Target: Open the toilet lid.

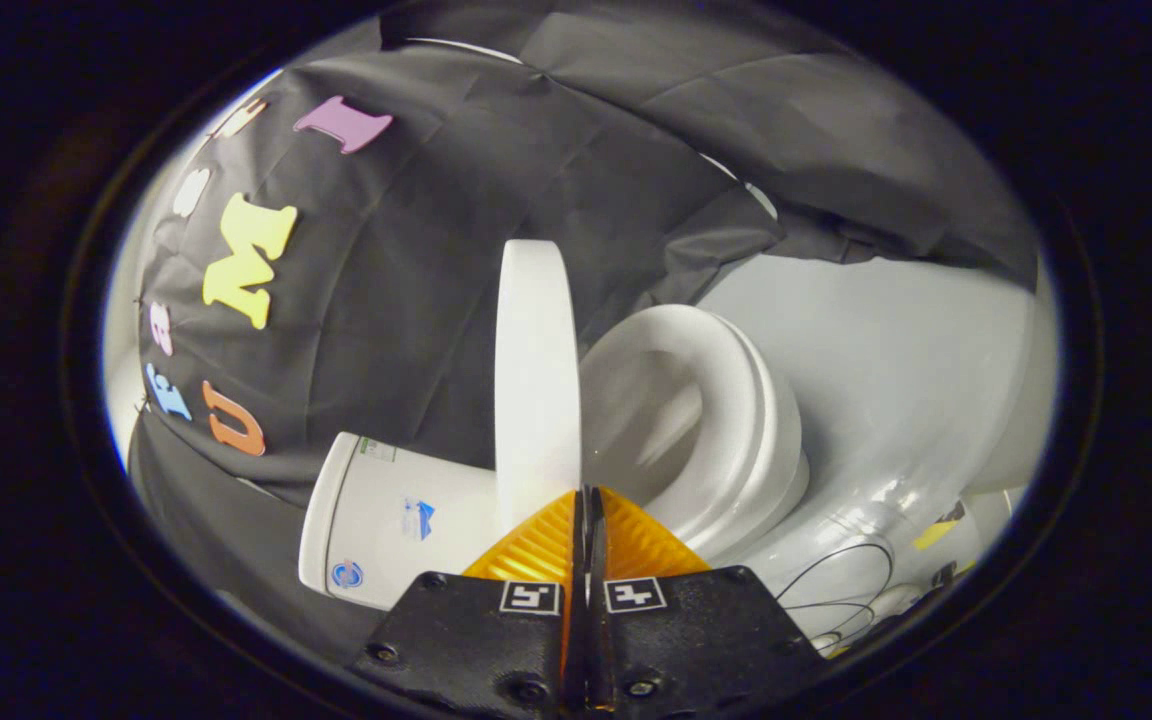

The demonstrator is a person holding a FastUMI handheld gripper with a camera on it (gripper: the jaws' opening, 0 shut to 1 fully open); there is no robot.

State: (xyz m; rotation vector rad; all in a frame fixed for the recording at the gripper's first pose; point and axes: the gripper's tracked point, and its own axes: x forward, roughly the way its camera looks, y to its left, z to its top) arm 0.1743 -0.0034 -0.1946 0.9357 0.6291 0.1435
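The white toilet lid [536, 380] stands raised, edge-on just beyond my fingertips, apart from the seat. The white seat ring [726, 430] lies on the bowl [836, 540], on the other side of the fingertips from the lid. The white tank [386, 520] sits behind the lid, against the black cloth. My gripper [586, 495] is shut, its fingers pressed together with nothing between them. The tips sit right at the lid's near edge; I cannot tell whether they touch it.
The black cloth wall [416, 250] hangs close behind the tank and lid. Pale grey floor [886, 340] spreads out past the bowl. A thin dark cable [841, 560] loops beside the bowl's base.
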